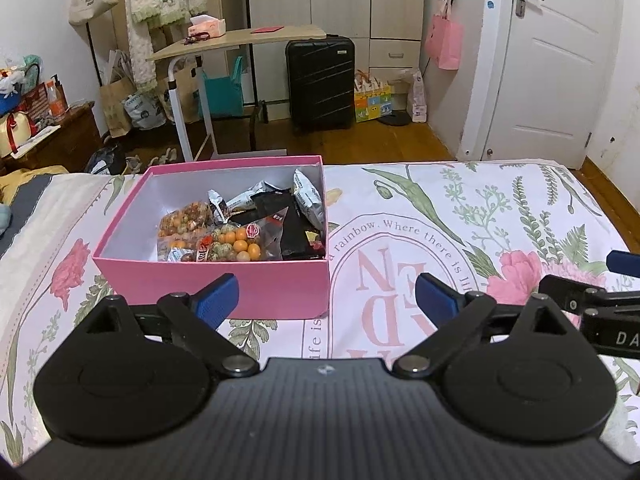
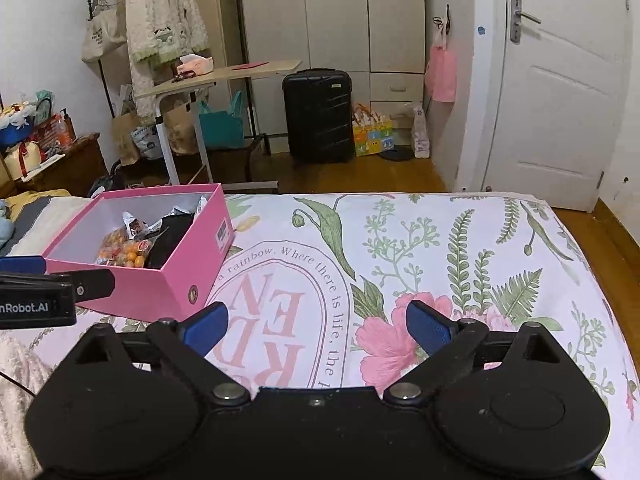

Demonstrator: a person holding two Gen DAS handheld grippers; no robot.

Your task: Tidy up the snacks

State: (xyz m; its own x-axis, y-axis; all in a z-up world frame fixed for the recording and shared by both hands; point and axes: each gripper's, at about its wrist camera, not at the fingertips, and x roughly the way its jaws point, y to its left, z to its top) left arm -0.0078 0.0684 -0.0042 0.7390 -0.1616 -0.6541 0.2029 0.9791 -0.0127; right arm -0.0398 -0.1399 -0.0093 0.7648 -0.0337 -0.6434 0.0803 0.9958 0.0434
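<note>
An open pink box sits on the floral bedsheet, left of centre in the left wrist view. Inside lie clear bags of orange and green round snacks, black packets and silver-white packets. My left gripper hovers just in front of the box's near wall, open, with nothing between its fingers. In the right wrist view the pink box stands to the left. My right gripper is open and empty over the printed sheet, right of the box. No loose snack shows on the sheet.
The bed's far edge drops to a wooden floor. Beyond it stand a black suitcase, a rolling side table, bags and a white door. A blue pad of the other gripper shows at the right edge.
</note>
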